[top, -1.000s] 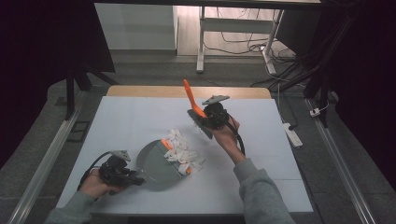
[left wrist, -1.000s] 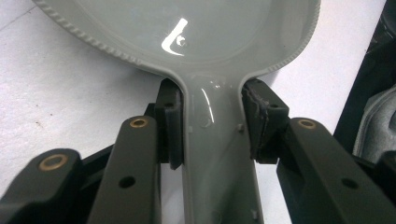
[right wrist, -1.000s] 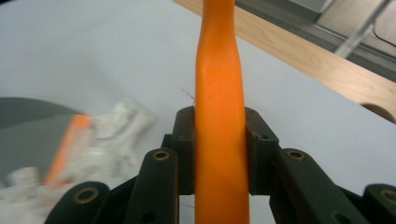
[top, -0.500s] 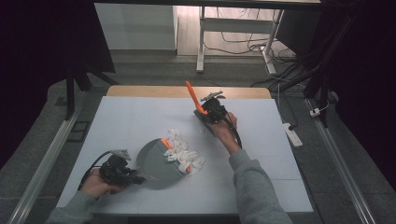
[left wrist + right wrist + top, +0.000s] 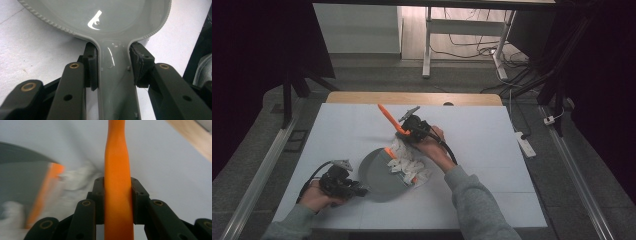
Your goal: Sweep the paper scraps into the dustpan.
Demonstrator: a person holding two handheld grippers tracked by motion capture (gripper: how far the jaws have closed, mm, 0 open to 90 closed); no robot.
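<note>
Fingers [image 5: 138, 195] of the right gripper [image 5: 408, 131] clench an orange brush [image 5: 388, 118], handle pointing to 11 o'clock. White scraps [image 5: 408, 167] lie at 6 o'clock from it, on the dustpan [image 5: 377, 172] edge. Left gripper [image 5: 357, 190] clamps the dustpan handle.

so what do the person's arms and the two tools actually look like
Both sleeves are grey sweatshirt fabric reaching the wrists. The left tool and the right tool are black, each topped by a grey three-cornered plate, with a black cable trailing back along the forearm. Up close, the jaws are black bars with brass-coloured pivot pins and black pads.

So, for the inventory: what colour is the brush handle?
Orange brush handle, best in the right gripper view.
</note>
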